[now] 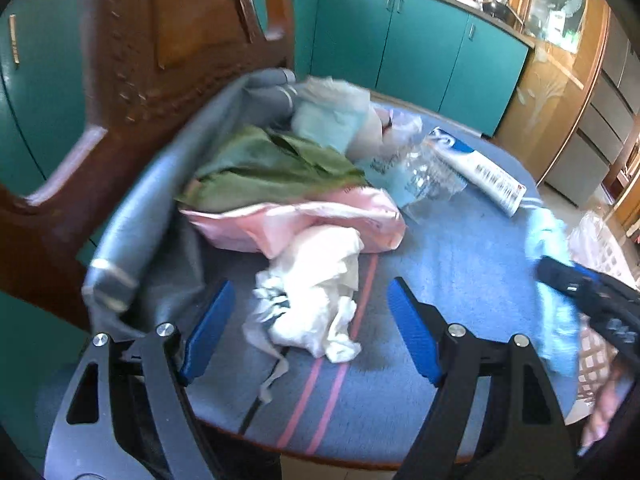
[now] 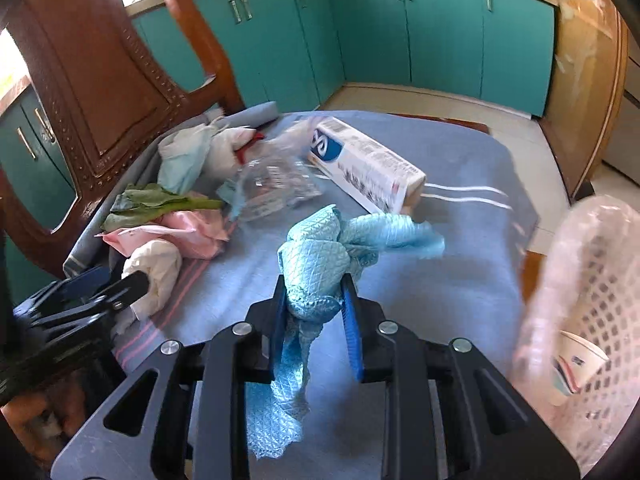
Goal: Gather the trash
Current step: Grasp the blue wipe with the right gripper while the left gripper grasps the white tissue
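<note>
Trash lies on a chair seat covered by a blue cloth (image 1: 440, 248). My left gripper (image 1: 310, 304) is open, its blue pads on either side of a crumpled white tissue wad (image 1: 316, 296), which also shows in the right wrist view (image 2: 154, 268). My right gripper (image 2: 314, 296) is shut on a light blue textured cloth (image 2: 316, 256) and holds it above the seat; it shows at the right of the left wrist view (image 1: 556, 312). Behind lie a pink bag (image 1: 320, 220), green leaves (image 1: 264, 168), clear crumpled plastic (image 1: 428, 176) and a white-blue box (image 1: 480, 168).
A white lattice basket (image 2: 600, 300) lined with clear plastic stands to the right, with a paper cup (image 2: 576, 364) inside. The carved wooden chair back (image 1: 160, 40) rises at the left. Teal kitchen cabinets (image 2: 440, 32) line the far wall.
</note>
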### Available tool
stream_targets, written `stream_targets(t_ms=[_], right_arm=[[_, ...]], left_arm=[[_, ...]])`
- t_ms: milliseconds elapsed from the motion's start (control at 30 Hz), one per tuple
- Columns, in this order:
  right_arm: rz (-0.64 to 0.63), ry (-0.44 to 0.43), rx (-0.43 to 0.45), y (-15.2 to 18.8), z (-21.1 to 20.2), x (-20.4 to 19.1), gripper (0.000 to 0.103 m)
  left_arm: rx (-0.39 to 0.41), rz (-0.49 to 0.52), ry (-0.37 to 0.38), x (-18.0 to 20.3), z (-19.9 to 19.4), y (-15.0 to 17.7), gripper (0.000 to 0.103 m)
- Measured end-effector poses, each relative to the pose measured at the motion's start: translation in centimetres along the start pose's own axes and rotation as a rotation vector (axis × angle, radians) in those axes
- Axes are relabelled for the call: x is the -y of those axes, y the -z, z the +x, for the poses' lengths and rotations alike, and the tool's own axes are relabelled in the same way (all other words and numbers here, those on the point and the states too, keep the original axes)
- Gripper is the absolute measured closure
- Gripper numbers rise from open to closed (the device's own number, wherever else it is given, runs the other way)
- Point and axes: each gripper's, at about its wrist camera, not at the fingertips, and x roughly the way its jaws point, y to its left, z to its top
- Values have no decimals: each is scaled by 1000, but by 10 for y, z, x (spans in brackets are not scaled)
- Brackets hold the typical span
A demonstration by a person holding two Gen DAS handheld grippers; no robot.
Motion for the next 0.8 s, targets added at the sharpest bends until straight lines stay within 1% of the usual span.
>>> stream_targets(t_ms=[67, 100, 133, 167, 200, 233, 267, 333, 367, 433, 467, 533, 567, 600, 633, 667, 700, 733, 767, 800], right_arm=[[24, -6, -16, 1, -4, 12, 73], [34, -6, -15, 1, -6, 16, 69], [42, -3, -11, 2, -7, 20, 62], [58, 2, -3, 3, -11, 24, 58], [69, 2, 1, 4, -14, 27, 51], [76, 2, 5, 5, -15, 29, 46], [79, 5, 10, 5, -17, 30, 44], [82, 15, 21, 4, -18, 29, 39], [81, 15, 23, 3, -16, 28, 39], [77, 17, 24, 2, -16, 27, 39], [76, 21, 25, 2, -16, 26, 39], [77, 25, 28, 1, -16, 25, 39], [79, 26, 30, 1, -17, 26, 39], [81, 27, 32, 0, -17, 26, 39], [84, 30, 35, 0, -18, 27, 39], [86, 34, 38, 0, -19, 27, 39], [90, 39, 41, 0, -19, 28, 39], [93, 41, 43, 0, -20, 29, 39], [98, 44, 46, 0, -20, 30, 38], [103, 47, 48, 0, -21, 31, 38]], left_arm=[[-27, -6, 1, 3, 12, 1, 24], [-37, -7, 1, 4, 16, 1, 26], [-49, -3, 1, 7, 20, 2, 37], [-55, 6, -1, 9, 22, 3, 46], [-47, 23, -14, 12, 22, 4, 47], [-46, 33, -14, 14, 22, 4, 59], [-48, 44, 2, 17, 22, 5, 65], [-55, 50, 40, 19, 19, 5, 70], [-59, 56, 61, 22, 17, 5, 71], [-61, 79, 104, 27, 11, 5, 71], [-65, 99, 154, 32, 6, 6, 71], [-77, 131, 226, 41, -2, 6, 71], [-84, 158, 264, 46, -7, 7, 68], [-80, 179, 271, 50, -12, 8, 65], [-71, 189, 264, 53, -14, 9, 60], [-61, 199, 251, 55, -17, 10, 53], [-56, 201, 246, 56, -18, 13, 49], [-55, 194, 245, 56, -18, 12, 41], [-56, 184, 242, 55, -17, 12, 37], [-60, 174, 241, 53, -17, 13, 37]])
